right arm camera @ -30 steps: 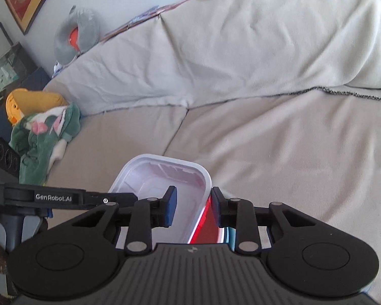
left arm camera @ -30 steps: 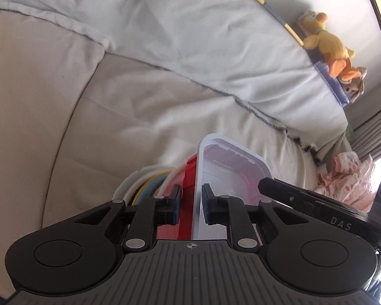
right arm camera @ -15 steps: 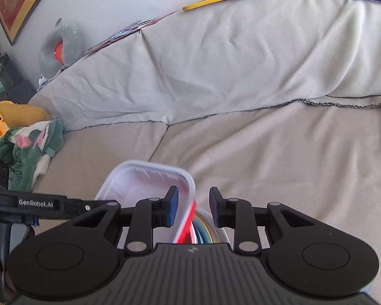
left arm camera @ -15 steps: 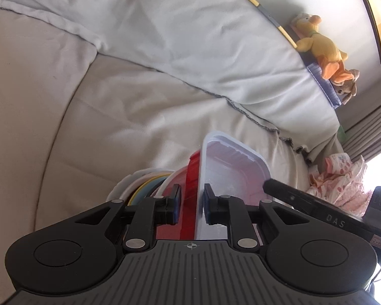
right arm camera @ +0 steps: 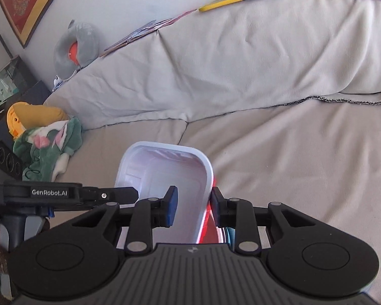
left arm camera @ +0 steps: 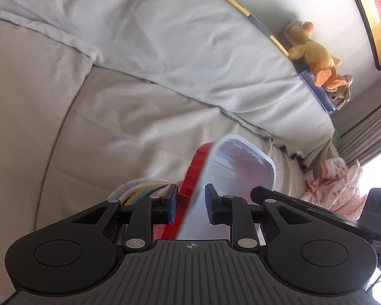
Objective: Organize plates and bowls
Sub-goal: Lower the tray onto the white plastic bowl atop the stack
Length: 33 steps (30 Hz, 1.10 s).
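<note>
- The clear plastic container [right arm camera: 165, 178] is a thin, glossy rounded rectangle with a rolled rim and faint ribs moulded in its floor; it sits nested in a red plastic bowl [left arm camera: 194, 175] of which only a ridged edge shows.
- Under them lies a stack of plates [left arm camera: 142, 190], pale edges in cream, yellow and blue, resting on the sofa seat [right arm camera: 292, 157], a matte beige cushion with soft creases.
- A loose grey cover [right arm camera: 228, 63] drapes the backrest in wrinkled folds.
- My left gripper [left arm camera: 190, 207] points steeply down over the near rims; its jaws have just been opening, and the red rim and clear wall stand between the pads with gaps both sides, so it grips nothing.
- My right gripper [right arm camera: 194, 207] points down at a like slant, straddling the container's right wall: the right pad lies against the rim, the left pad [right arm camera: 172, 207] stands off inside, so I cannot tell whether it clamps.
</note>
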Each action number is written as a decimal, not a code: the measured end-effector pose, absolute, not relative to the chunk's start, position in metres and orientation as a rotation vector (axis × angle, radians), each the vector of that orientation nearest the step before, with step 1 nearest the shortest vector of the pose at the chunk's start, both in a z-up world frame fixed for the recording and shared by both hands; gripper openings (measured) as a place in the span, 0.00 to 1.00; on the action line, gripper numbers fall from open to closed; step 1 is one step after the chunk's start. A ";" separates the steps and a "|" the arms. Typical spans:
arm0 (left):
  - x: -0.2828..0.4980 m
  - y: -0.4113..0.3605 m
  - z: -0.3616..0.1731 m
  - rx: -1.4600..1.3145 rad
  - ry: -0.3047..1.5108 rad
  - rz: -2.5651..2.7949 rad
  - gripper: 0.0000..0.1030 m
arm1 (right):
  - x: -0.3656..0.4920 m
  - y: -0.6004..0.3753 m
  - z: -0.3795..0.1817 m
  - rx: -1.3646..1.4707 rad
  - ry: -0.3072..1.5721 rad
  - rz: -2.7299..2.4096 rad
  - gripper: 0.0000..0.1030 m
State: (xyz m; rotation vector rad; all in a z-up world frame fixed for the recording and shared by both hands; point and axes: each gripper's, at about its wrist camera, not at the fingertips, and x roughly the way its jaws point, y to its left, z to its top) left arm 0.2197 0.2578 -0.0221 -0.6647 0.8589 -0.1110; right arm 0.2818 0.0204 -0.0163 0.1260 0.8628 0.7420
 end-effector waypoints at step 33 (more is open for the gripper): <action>0.175 0.240 -0.029 -0.622 0.929 -0.152 0.24 | 0.232 0.007 -0.034 0.051 0.923 0.801 0.26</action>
